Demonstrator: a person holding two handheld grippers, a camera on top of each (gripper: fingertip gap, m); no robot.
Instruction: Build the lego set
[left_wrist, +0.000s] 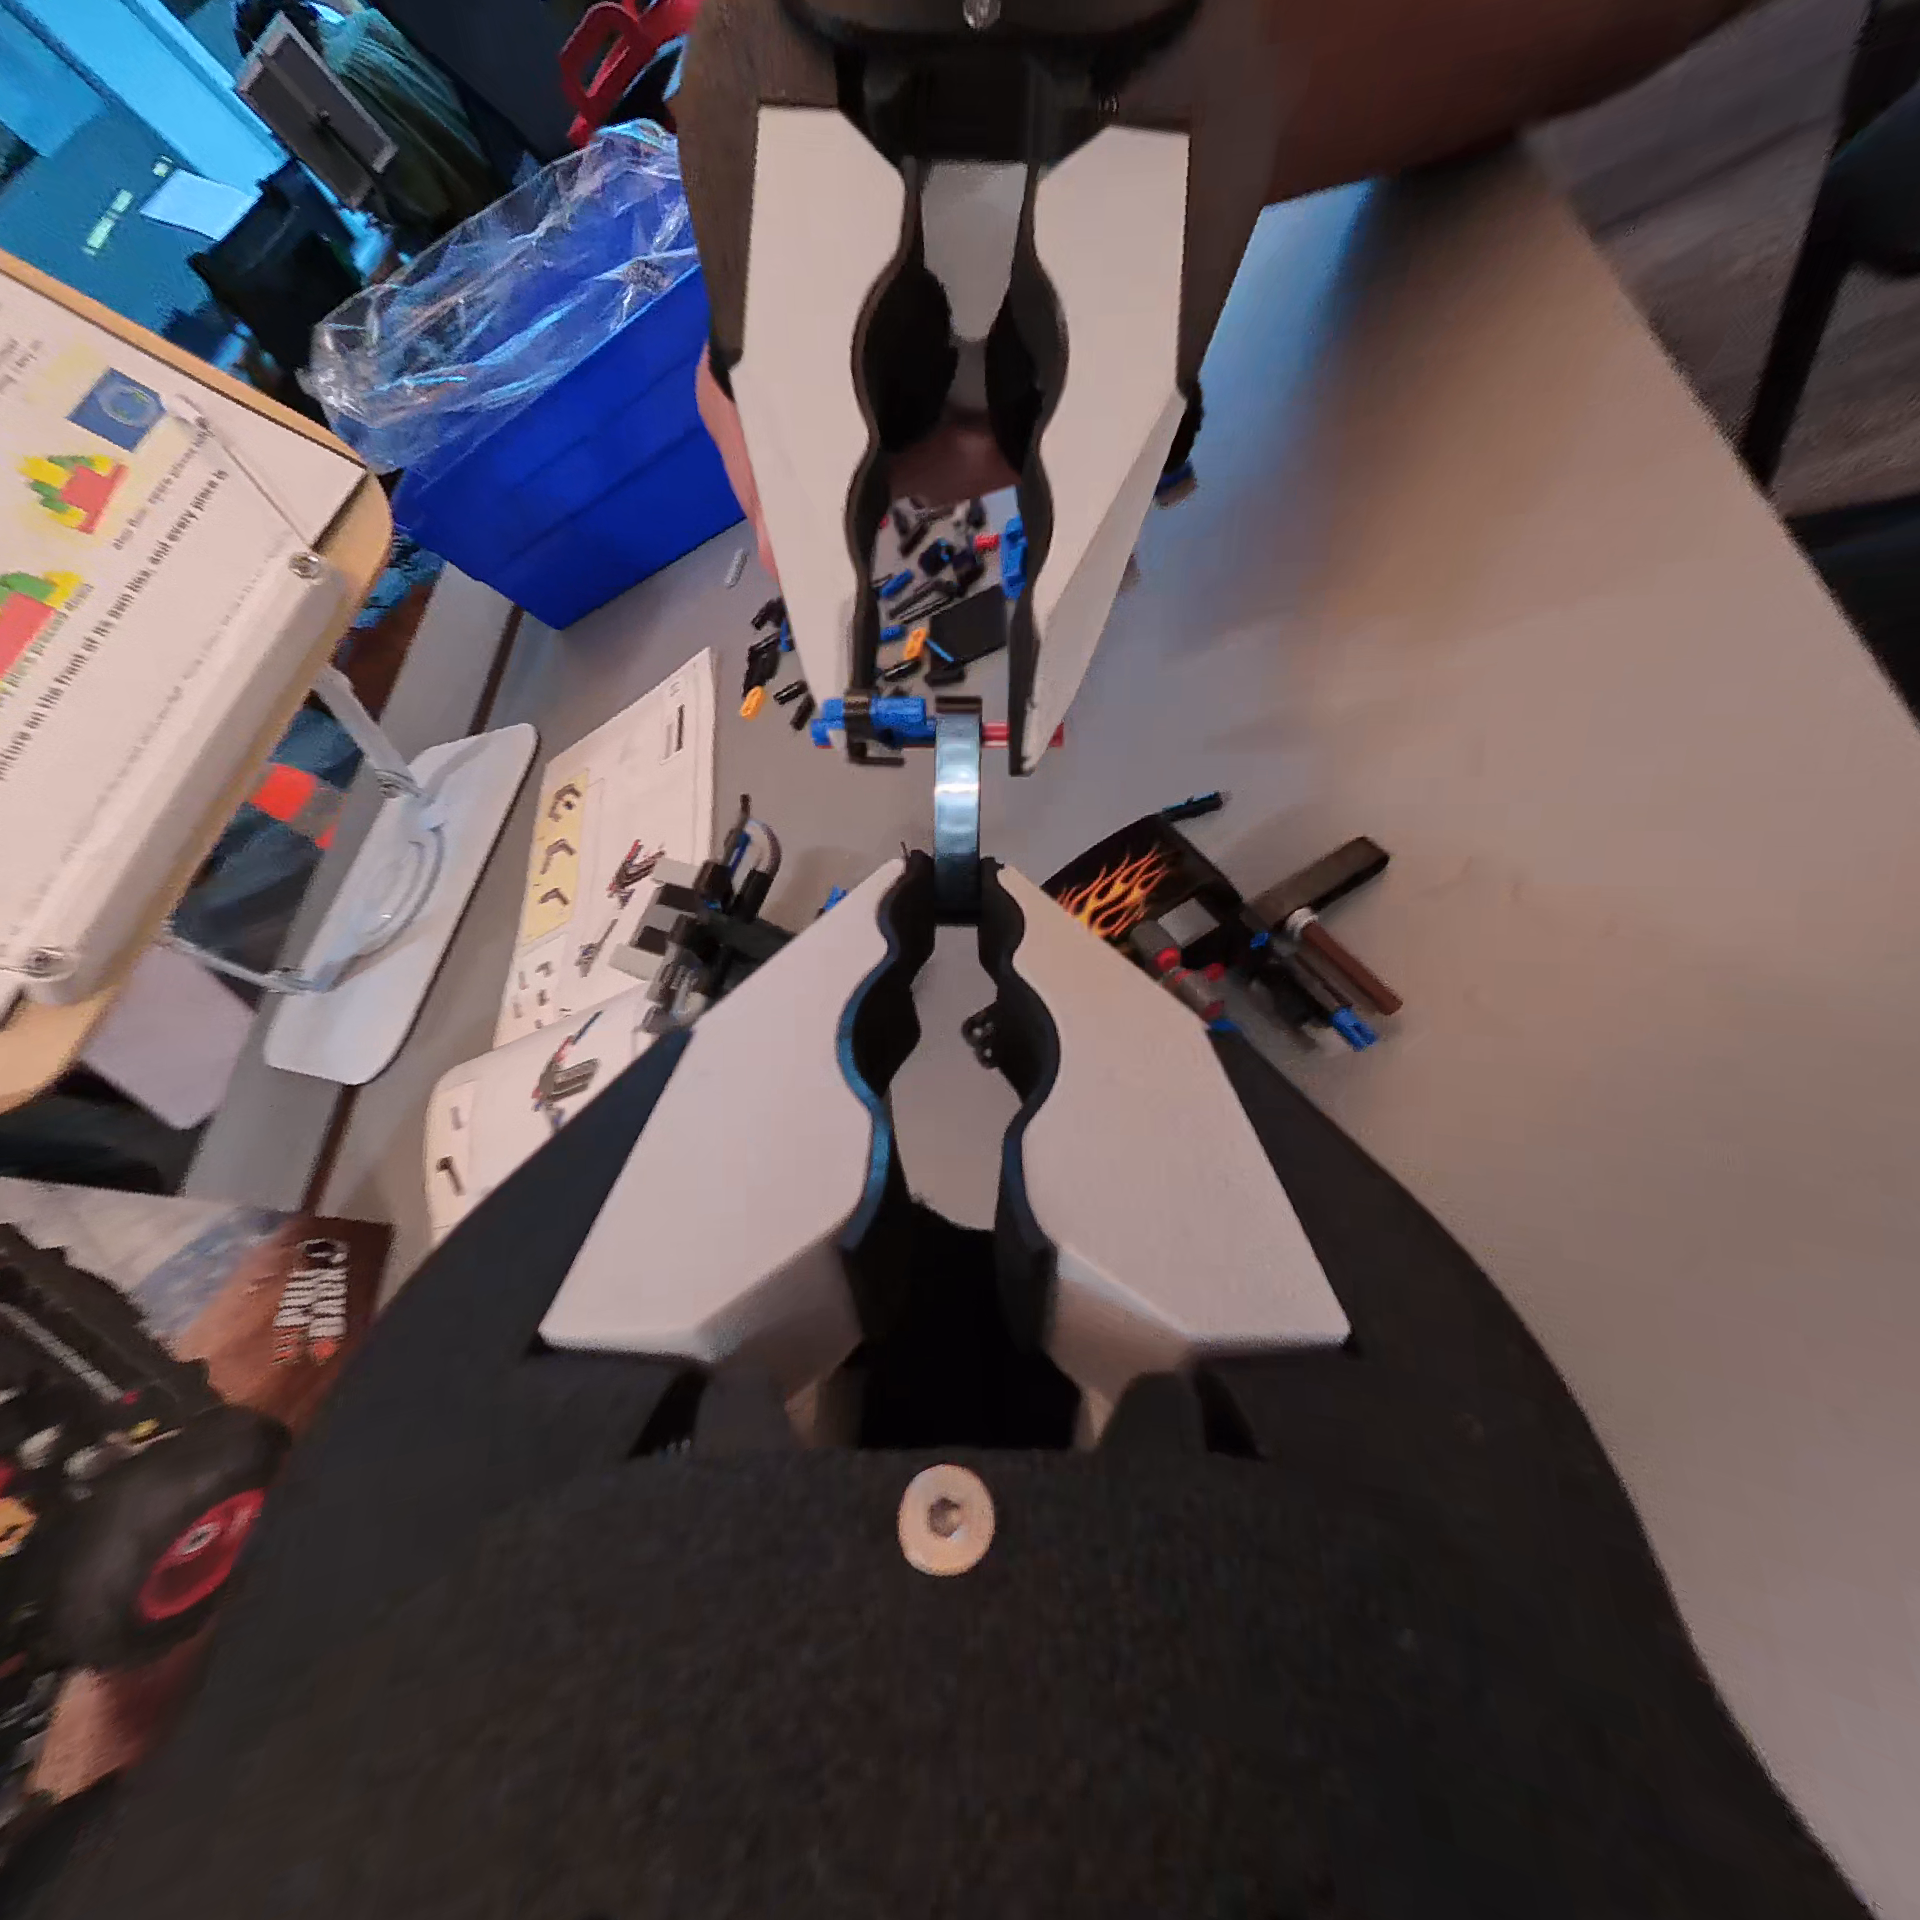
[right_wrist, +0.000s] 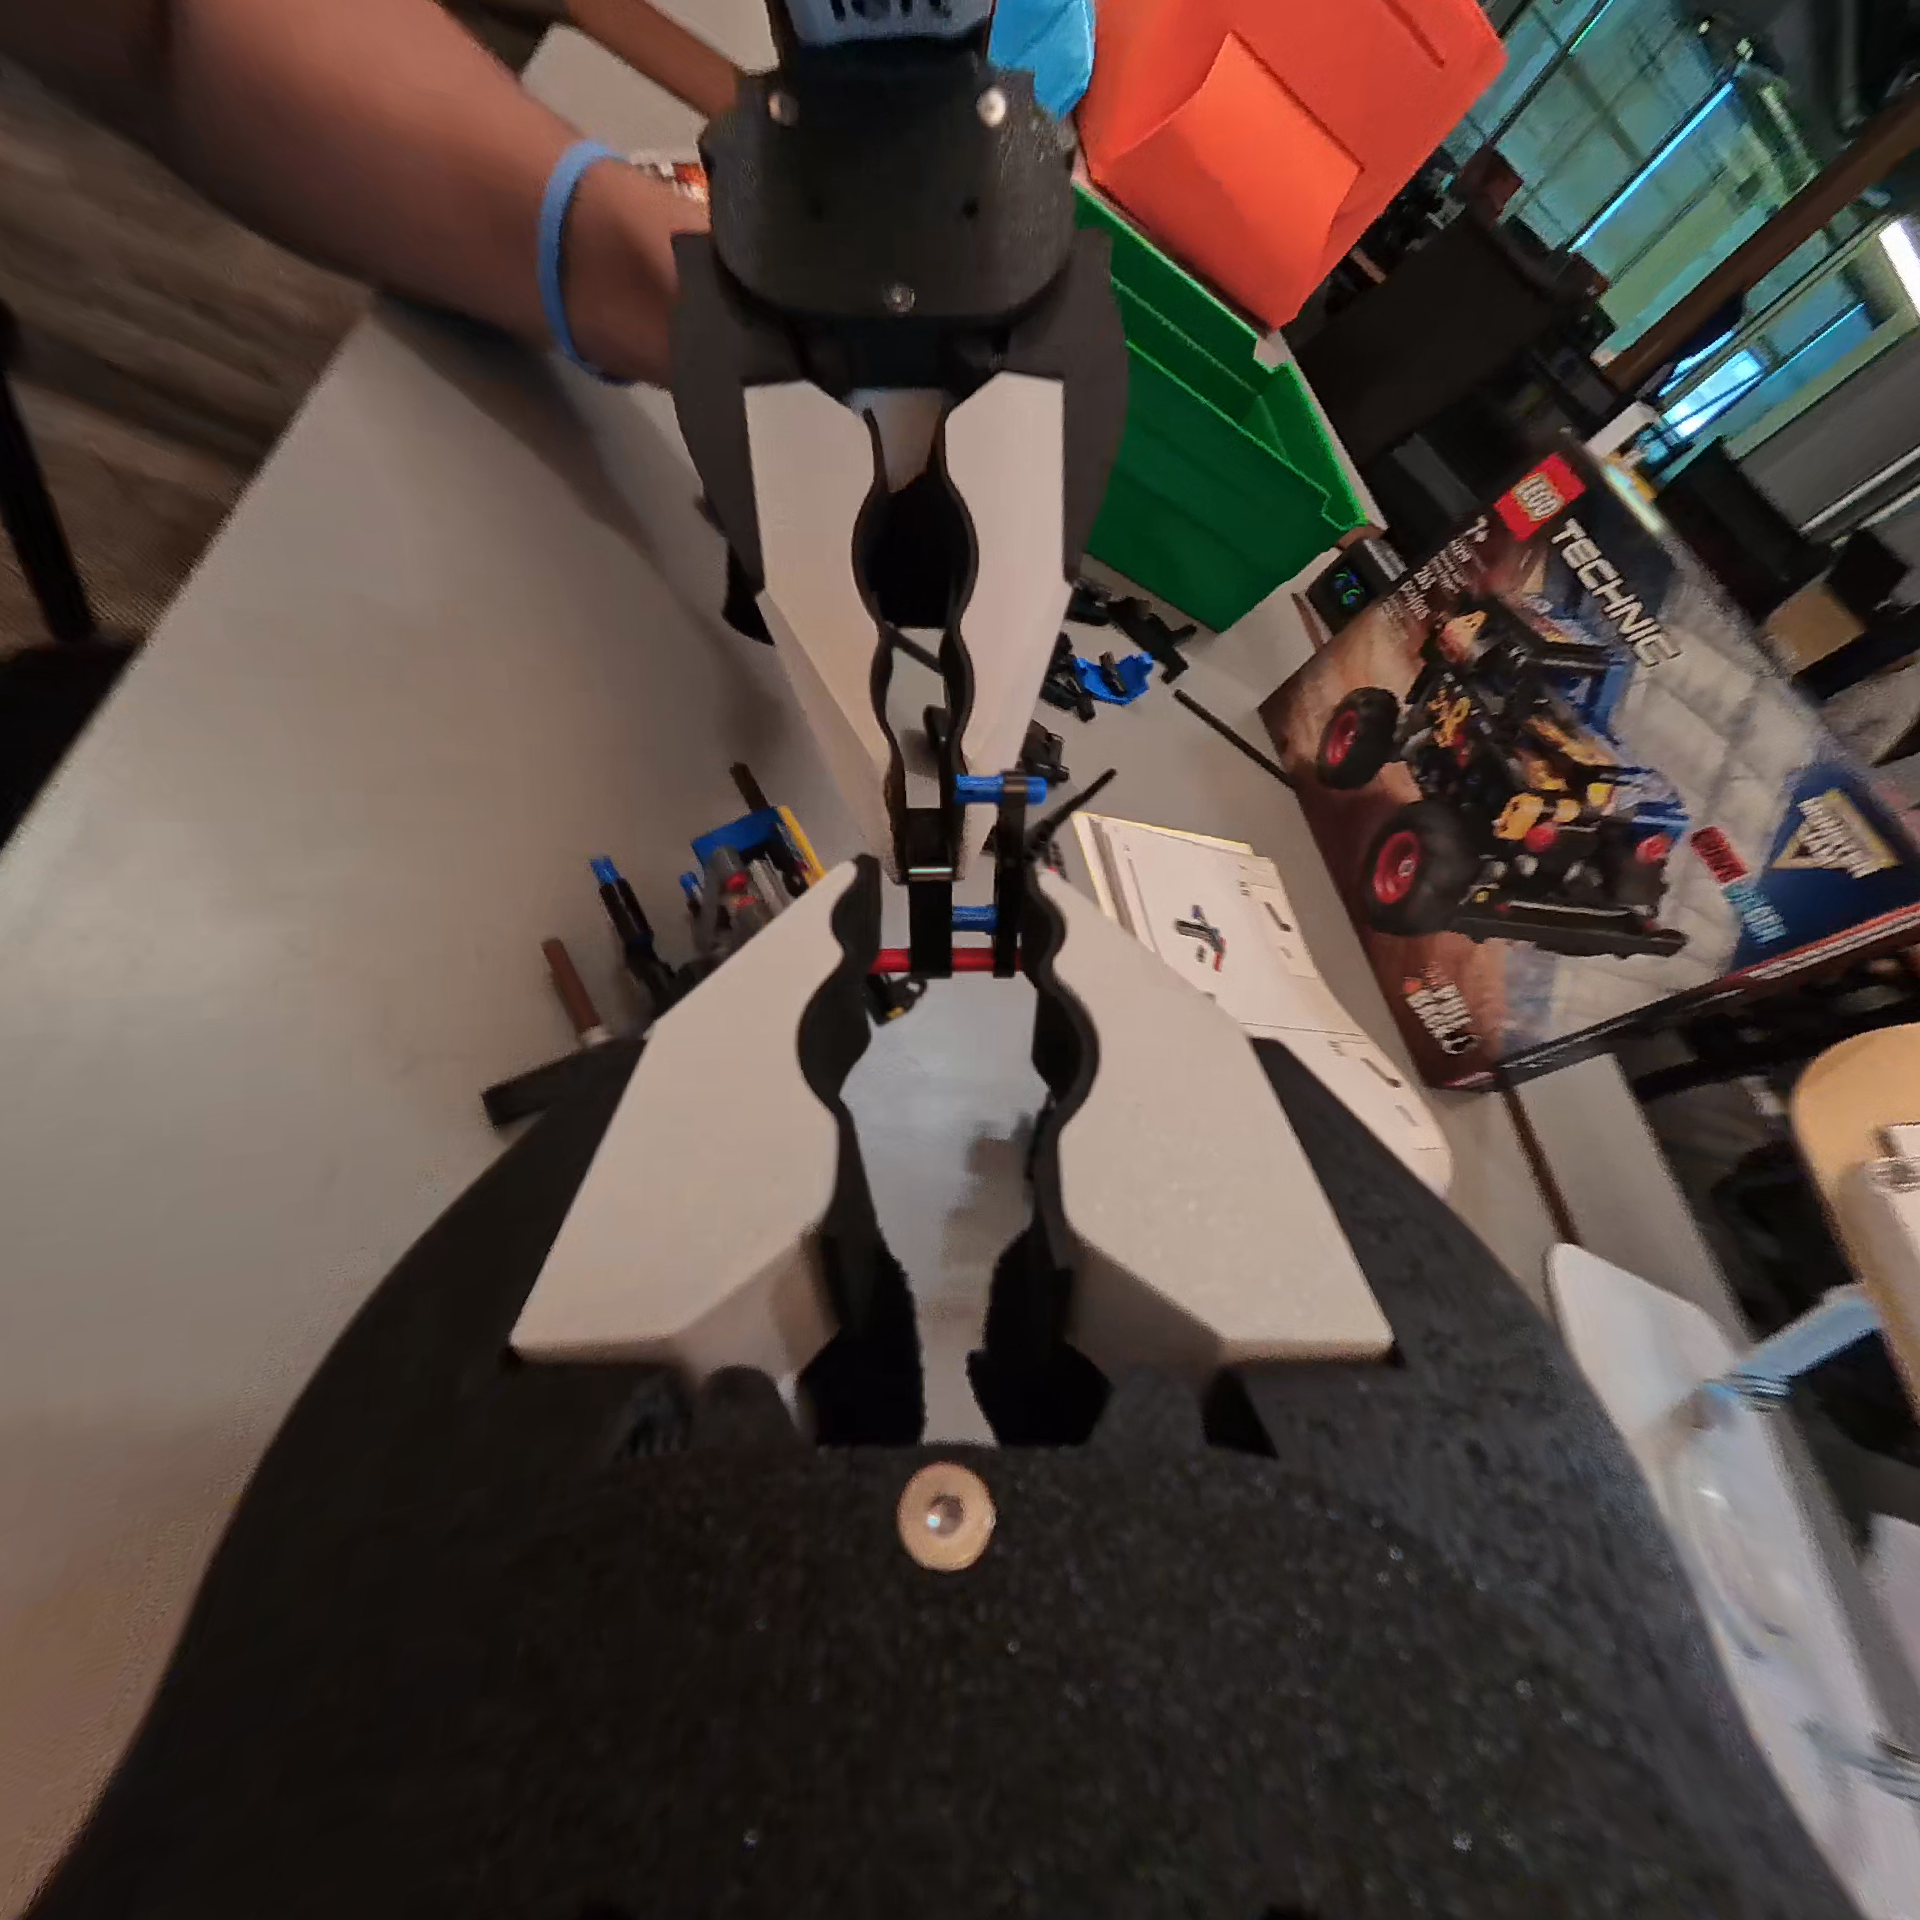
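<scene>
Both grippers meet above the grey table (left_wrist: 1455, 727) on one small Lego sub-assembly (right_wrist: 961, 894) of black beams, blue pins and a red axle (right_wrist: 894, 961). My right gripper (right_wrist: 948, 904) is shut across the red axle's ends. My left gripper (left_wrist: 951, 873) is shut on one black beam (left_wrist: 956, 810) of that assembly, which stands upright from its tips. In the left wrist view the right gripper (left_wrist: 935, 732) comes in from the top. In the right wrist view the left gripper (right_wrist: 925, 842) comes in from the top, held by a hand with a blue wristband.
Loose black, blue and orange parts (left_wrist: 935, 603) lie beyond the grippers. A partial build with a flame sticker (left_wrist: 1143, 894) and another sub-assembly (left_wrist: 707, 925) sit on the table. The instruction booklet (left_wrist: 623, 831), set box (right_wrist: 1558, 779), blue bin (left_wrist: 561, 416) and green bins (right_wrist: 1195, 468) stand around.
</scene>
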